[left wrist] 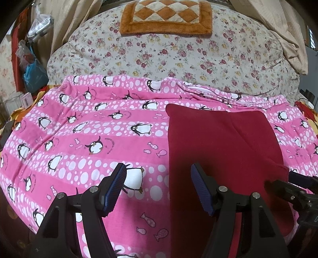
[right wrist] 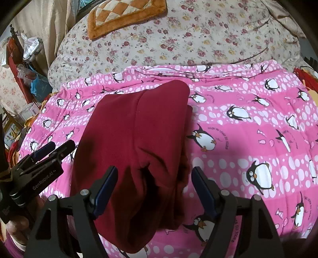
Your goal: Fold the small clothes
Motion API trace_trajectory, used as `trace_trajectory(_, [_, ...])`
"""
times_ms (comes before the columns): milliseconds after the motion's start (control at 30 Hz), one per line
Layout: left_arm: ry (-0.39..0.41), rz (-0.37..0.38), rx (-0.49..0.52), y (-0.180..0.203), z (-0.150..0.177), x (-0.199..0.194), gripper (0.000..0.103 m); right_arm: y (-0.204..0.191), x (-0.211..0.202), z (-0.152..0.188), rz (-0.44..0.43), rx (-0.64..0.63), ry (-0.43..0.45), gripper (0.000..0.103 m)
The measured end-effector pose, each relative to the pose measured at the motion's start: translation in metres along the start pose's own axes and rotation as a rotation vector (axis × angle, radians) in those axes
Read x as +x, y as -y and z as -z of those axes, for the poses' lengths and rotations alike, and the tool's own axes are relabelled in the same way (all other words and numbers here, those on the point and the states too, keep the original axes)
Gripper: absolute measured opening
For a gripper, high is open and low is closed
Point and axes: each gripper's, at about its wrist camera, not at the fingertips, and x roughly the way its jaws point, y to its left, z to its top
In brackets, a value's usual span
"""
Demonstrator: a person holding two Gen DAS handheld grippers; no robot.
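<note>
A dark red garment [left wrist: 222, 150] lies folded lengthwise on the pink penguin blanket [left wrist: 89, 129]; it also shows in the right wrist view [right wrist: 137, 135]. My left gripper [left wrist: 159, 170] is open over the garment's left edge, holding nothing. My right gripper [right wrist: 154, 172] is open above the garment's near part, which is bunched and wrinkled between the fingers. The right gripper shows at the right edge of the left view [left wrist: 294, 184], and the left gripper at the left of the right view [right wrist: 51, 150].
A floral quilt [left wrist: 169, 53] is piled behind the pink blanket, with an orange checked cushion [left wrist: 167, 17] on top. Bags and clutter [left wrist: 31, 59] hang at the far left. Beige fabric [left wrist: 286, 35] drapes at the far right.
</note>
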Motion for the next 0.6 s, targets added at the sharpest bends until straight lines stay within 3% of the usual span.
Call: trace_trajectory(600, [-0.002, -0.001, -0.001, 0.0006, 0.0004, 0.0013, 0.047, -0.0029, 0.0045, 0.0027, 0.0, -0.003, -0.019, 0.08])
